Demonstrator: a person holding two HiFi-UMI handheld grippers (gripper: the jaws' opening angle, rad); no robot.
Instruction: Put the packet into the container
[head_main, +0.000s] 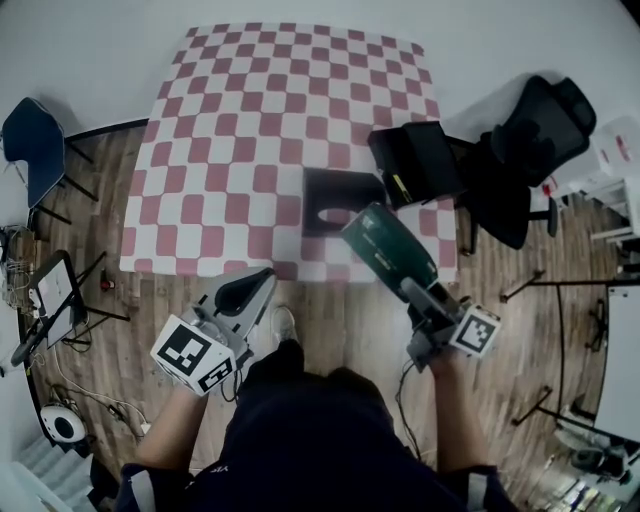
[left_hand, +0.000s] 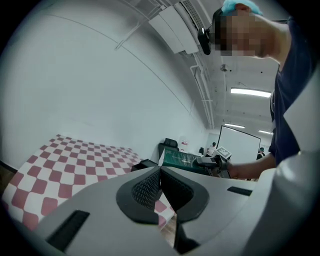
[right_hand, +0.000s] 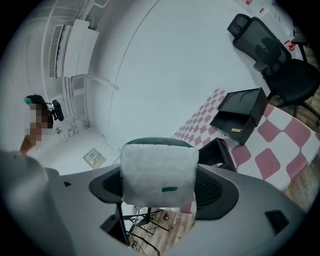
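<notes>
A dark green packet (head_main: 383, 243) with a white end (right_hand: 159, 175) is held in my right gripper (head_main: 405, 282), whose jaws are shut on it. It hangs tilted over the table's near edge, just right of a small black container (head_main: 338, 200) that stands on the red-and-white checkered table (head_main: 240, 150). The same container (right_hand: 216, 151) shows behind the packet in the right gripper view. My left gripper (head_main: 252, 290) is shut and holds nothing, below the table's near edge. From the left gripper view, the green packet (left_hand: 184, 159) appears at the right beyond the closed jaws.
An open black box (head_main: 415, 162) sits at the table's right edge, with a black office chair (head_main: 525, 150) beside it. A blue chair (head_main: 32, 145) and stands with cables (head_main: 50, 310) are on the wooden floor at the left.
</notes>
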